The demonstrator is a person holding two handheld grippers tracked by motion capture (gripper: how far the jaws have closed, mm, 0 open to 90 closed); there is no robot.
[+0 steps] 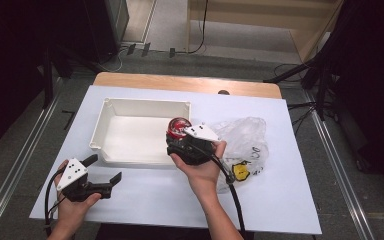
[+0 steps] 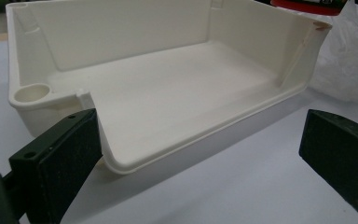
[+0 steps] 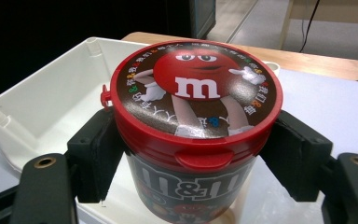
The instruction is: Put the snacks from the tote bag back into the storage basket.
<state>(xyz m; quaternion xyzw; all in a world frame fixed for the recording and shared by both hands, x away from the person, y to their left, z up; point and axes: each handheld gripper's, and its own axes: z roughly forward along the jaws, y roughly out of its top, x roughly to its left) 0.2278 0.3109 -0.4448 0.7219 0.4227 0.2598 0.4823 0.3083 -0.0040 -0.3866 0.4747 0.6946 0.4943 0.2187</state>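
Fingers of the right gripper [image 1: 179,134] clamp a red-lidded candy tub [image 1: 178,127] in the high view, held over the right edge of a white tray [image 1: 111,131] on the white surface [image 1: 145,192]; a clear plastic bag [image 1: 245,135] lies just right. Left gripper [image 1: 105,172] rests near the tray's front, fingers spread apart.

Left gripper view: released fingers [image 2: 60,158] frame the tray [image 2: 168,107], unheld.

Right gripper view: both pads [image 3: 98,154] press the tub [image 3: 193,130] beneath its lid, above the tray [image 3: 42,102].

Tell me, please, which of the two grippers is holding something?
The right gripper, clamped on the red-lidded candy tub above the white bin; the left gripper is open and empty.
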